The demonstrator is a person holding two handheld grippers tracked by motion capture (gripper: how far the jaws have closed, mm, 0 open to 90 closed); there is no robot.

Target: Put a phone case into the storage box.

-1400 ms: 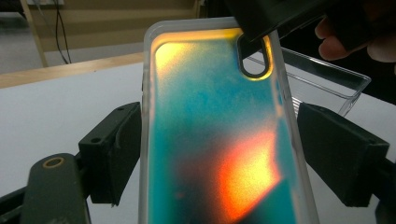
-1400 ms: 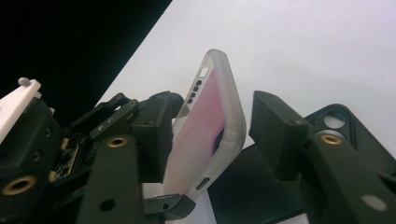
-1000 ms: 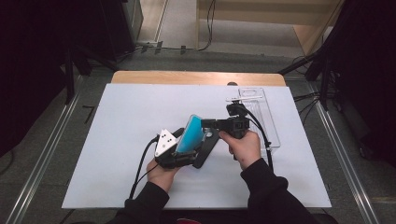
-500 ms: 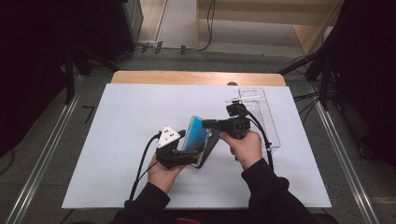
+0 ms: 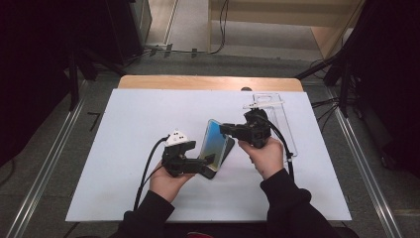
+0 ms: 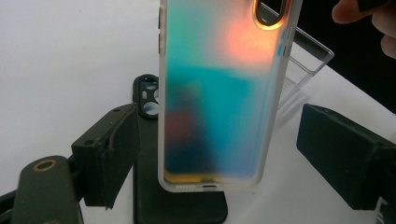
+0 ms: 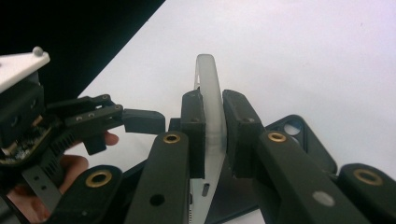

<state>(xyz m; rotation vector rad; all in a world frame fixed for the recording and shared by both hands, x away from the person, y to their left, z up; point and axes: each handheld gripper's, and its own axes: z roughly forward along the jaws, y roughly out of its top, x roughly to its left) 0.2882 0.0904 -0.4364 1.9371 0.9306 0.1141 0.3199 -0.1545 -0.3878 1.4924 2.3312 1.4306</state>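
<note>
Right gripper [image 7: 214, 135] clamped on upright phone case [image 7: 208, 93]; left gripper [image 6: 215, 154] wide open around it, pads clear, at 9 o'clock.

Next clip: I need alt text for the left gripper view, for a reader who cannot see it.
An iridescent phone case stands upright between the left tool's two black pads, which stand apart from its edges. A black case lies flat on the white table behind and under it, and a clear case lies at upper right.
</note>
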